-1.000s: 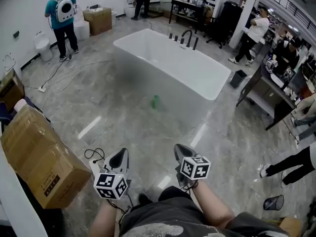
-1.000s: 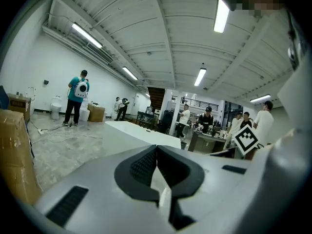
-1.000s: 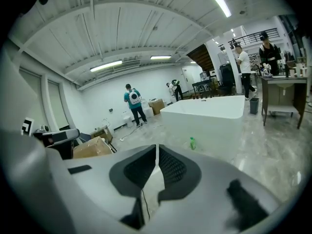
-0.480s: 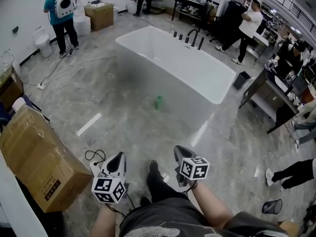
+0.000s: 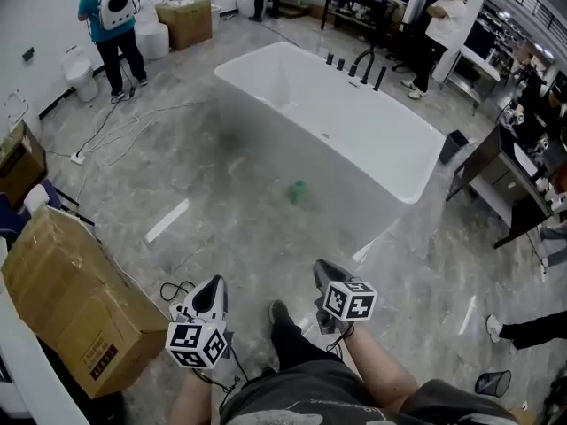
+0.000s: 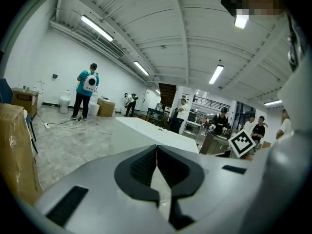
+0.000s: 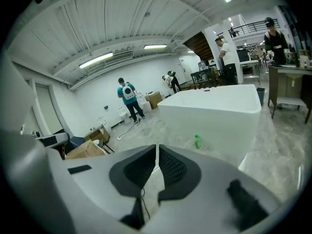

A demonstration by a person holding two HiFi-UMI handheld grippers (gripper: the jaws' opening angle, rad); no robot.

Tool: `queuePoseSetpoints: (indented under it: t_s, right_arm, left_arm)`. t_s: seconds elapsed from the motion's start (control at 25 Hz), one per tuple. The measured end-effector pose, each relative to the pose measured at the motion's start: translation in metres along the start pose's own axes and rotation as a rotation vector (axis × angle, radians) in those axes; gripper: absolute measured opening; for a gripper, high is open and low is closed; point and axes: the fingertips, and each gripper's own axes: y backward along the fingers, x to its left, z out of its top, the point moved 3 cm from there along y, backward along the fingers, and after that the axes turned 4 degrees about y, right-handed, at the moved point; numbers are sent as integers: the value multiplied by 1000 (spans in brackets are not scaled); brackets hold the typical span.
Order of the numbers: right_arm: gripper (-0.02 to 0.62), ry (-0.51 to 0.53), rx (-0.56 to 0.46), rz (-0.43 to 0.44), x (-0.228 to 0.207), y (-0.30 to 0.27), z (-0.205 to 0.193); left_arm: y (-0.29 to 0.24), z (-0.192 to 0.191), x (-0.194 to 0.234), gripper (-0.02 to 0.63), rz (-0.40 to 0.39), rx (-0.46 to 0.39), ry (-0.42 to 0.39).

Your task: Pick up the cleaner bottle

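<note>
A: Where is the cleaner bottle (image 5: 298,192)?

B: It is on the grey marbled floor (image 5: 177,175), a small green bottle close against the long near wall of the white bathtub (image 5: 354,118). In the right gripper view it looks upright. Whether it touches the tub I cannot tell.

A: And the grippers?

B: Both are low in the head view and well apart from the bottle. The left gripper (image 5: 215,283) has its jaws pressed together with nothing between them. The right gripper (image 5: 322,268) has its jaws closed as well, also on nothing.

A: What lies between them and the bottle?

B: A stretch of floor with a bright light reflection on it. The wearer's dark shoe (image 5: 280,313) is planted between the two grippers. A black cable (image 5: 173,288) loops on the floor just beside the left gripper.

A: What else is around?

B: A large cardboard box (image 5: 75,299) sits to the left, near the left gripper. Dark taps (image 5: 359,65) stand at the far rim of the tub. Past the tub's right end are a small dark bin (image 5: 454,144) and a bench (image 5: 496,180). Far left, a person in a teal shirt with a white backpack (image 5: 113,16) stands by a toilet (image 5: 78,71), with another cardboard box (image 5: 186,20) behind.
</note>
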Motion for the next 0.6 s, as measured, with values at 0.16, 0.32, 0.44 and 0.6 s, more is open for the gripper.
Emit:
queuePoseSetpoints:
  t_s: [0.16,0.32,0.44,0.6]
  right_arm:
    - [34,-7,15,7,-22,-36,31]
    - [34,-28,13,-5,-50,-73,66]
    - [34,-44,8,-9,-72,-99,89]
    - [34,-55,6,-12,-95,-132,112]
  left_arm:
    - [-50,20,9,14,12,3,7]
    - [-103,41,14,14,11,6,11]
    - [-140,55,13,14,4,14,-13]
    - [-182,87,25,14,11,-16,-12]
